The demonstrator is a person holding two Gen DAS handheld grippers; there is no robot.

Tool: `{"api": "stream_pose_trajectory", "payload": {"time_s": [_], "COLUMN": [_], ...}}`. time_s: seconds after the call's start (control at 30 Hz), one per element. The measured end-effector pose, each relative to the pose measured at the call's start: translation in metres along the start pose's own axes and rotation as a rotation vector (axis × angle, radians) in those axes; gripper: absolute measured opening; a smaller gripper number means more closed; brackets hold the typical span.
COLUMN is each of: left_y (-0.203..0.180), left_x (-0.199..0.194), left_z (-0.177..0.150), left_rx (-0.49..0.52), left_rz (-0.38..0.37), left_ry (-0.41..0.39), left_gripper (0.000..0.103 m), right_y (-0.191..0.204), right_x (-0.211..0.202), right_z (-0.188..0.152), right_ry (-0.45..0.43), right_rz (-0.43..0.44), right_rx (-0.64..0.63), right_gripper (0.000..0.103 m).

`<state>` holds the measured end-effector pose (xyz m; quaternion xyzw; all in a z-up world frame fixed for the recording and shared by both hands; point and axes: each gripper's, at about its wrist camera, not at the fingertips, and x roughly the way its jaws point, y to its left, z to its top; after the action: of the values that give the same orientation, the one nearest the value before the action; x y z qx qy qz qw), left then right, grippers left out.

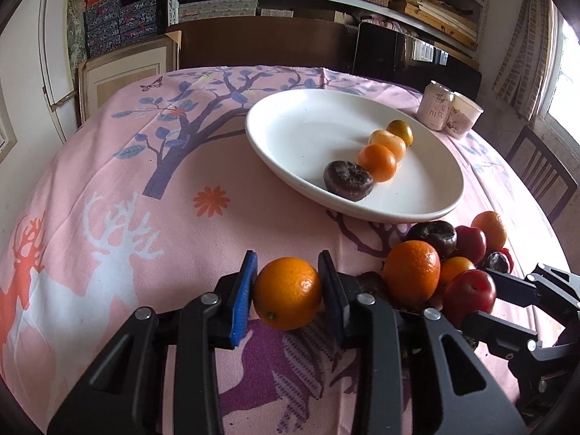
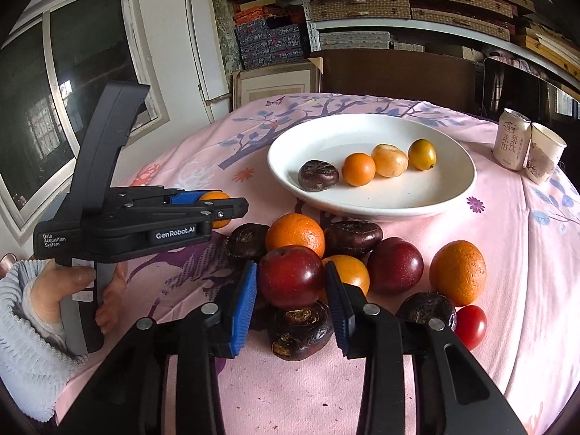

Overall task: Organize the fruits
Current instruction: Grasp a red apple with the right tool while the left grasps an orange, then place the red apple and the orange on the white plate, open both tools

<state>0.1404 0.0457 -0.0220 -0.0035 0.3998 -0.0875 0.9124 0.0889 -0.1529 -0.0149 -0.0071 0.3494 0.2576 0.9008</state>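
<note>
My left gripper is clamped on an orange, pebbly skin, round, blue ribbed pads tight on both sides, just above the pink cloth. To its right the loose pile: oranges, dark wrinkled water chestnuts, glossy plums, one small tomato. My right gripper is closed on a red plum, smooth, shiny, w/ pads pressing its flanks; looks lifted off the heap, tho I can't be sure from this angle. Step in hand, I'd judge: both picks made, carry pending. Next needs a lift clear of neighbours, then over to the white plate, glazed and shallow, beyond the pile, where four fruits sit in a row.
</note>
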Motion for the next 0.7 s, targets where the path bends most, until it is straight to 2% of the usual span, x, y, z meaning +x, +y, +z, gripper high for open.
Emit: {"api": "stream_pose_trajectory", "payload": {"time_s": [0.2, 0.4, 0.57, 0.7], "left_y": [-0.003, -0.014, -0.020, -0.019], "left_x": [-0.014, -0.018, 0.007, 0.038], "left_z": [0.007, 0.042, 0.079, 0.087], "left_rx": [-0.007, 0.008, 0.002, -0.020], "left_rz": [-0.028, -0.051, -0.027, -0.030], "left_ry": [-0.048, -0.080, -0.078, -0.040], "left_gripper": [0.034, 0.034, 0.034, 0.034], "right_y": [-0.017, -0.060, -0.088, -0.101], "right_x": [-0.023, -0.038, -0.015, 0.017], "right_z": [0.007, 0.033, 0.066, 0.079], "right_ry": [-0.074, -0.132, -0.114, -0.092], "right_rz": [0.001, -0.023, -0.070, -0.049], "right_rx": [0.052, 0.175, 0.214, 0.257], "right_gripper": [0.038, 0.038, 0.038, 0.038]}}
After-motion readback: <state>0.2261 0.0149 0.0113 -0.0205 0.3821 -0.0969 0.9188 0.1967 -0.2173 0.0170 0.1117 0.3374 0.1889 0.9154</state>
